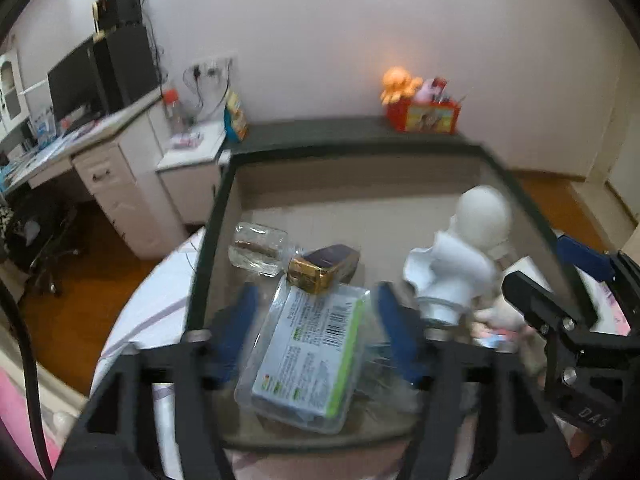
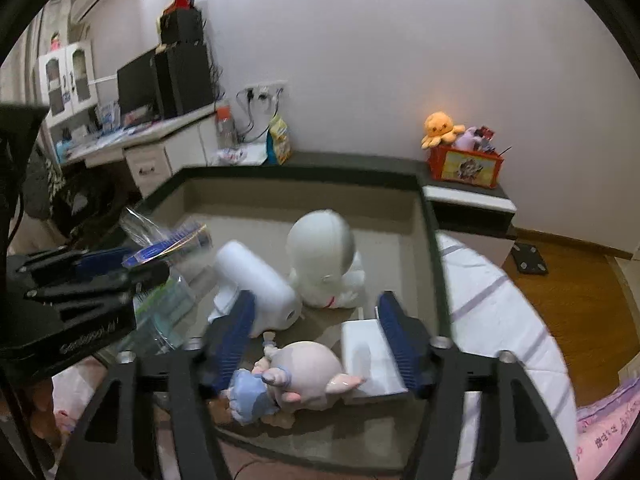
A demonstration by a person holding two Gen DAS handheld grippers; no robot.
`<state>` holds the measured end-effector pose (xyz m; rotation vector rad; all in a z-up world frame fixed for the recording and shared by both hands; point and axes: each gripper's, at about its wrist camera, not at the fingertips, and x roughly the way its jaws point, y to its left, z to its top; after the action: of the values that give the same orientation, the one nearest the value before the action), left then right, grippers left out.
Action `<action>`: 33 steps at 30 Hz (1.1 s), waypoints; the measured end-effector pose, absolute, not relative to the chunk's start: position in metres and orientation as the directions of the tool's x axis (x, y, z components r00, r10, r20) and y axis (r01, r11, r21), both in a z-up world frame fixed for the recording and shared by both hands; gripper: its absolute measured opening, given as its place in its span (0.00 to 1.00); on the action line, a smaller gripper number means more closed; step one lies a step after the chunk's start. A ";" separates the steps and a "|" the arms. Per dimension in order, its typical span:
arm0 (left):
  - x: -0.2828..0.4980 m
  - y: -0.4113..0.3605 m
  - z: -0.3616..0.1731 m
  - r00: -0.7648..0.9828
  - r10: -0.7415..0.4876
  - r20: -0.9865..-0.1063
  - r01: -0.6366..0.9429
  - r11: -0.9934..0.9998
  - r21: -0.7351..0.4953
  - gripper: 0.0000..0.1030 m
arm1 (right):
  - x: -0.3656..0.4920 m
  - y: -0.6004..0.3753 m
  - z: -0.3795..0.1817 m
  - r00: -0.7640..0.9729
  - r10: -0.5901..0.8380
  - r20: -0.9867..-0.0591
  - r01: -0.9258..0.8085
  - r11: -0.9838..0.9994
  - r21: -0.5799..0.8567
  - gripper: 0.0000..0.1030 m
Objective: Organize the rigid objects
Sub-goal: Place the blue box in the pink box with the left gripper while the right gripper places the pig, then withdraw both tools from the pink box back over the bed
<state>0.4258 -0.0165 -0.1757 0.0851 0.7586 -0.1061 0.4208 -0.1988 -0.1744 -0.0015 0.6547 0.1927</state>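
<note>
A beige storage box with a dark rim (image 1: 212, 216) (image 2: 434, 240) holds the objects. My left gripper (image 1: 314, 316) is open, its blue pads on either side of a clear plastic case with a green-edged label (image 1: 308, 356). Beyond it lie a gold and purple box (image 1: 324, 268) and a clear container (image 1: 258, 248). A white round-headed figure (image 1: 472, 240) (image 2: 324, 256) stands at the right. My right gripper (image 2: 316, 320) is open above a pink-haired doll (image 2: 300, 376), between a white hair-dryer-like object (image 2: 256, 284) and a white box (image 2: 368, 356).
The box sits on a white striped bedsheet (image 2: 500, 320). A white desk with a monitor (image 1: 76, 80) stands at the left. A red box with an orange plush octopus (image 2: 440, 128) sits on a dark ledge at the back. Wooden floor (image 2: 580, 280) lies to the right.
</note>
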 end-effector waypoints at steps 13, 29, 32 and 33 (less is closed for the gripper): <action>0.269 0.010 -0.094 0.873 -0.086 -0.480 0.091 0.996 -0.012 1.00 | 0.284 -0.200 -0.085 0.887 0.202 -0.415 -0.199 0.979 0.051 1.00; 0.112 0.004 -0.049 0.947 -0.059 -0.316 0.063 0.998 0.001 1.00 | 0.134 -0.200 -0.039 0.951 0.138 -0.276 -0.146 0.989 -0.010 1.00; 0.090 0.002 -0.042 0.960 -0.051 -0.277 0.055 0.998 0.009 1.00 | 0.110 -0.200 -0.034 0.959 0.143 -0.246 -0.149 0.989 -0.007 1.00; 0.084 0.000 -0.040 0.964 -0.042 -0.264 0.049 0.999 0.018 1.00 | 0.106 -0.201 -0.032 0.959 0.146 -0.242 -0.151 0.989 -0.003 1.00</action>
<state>0.0839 -0.0004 -0.0403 0.0244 0.2666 -0.0463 0.1058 -0.2005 -0.0320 -0.0213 0.2440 0.1505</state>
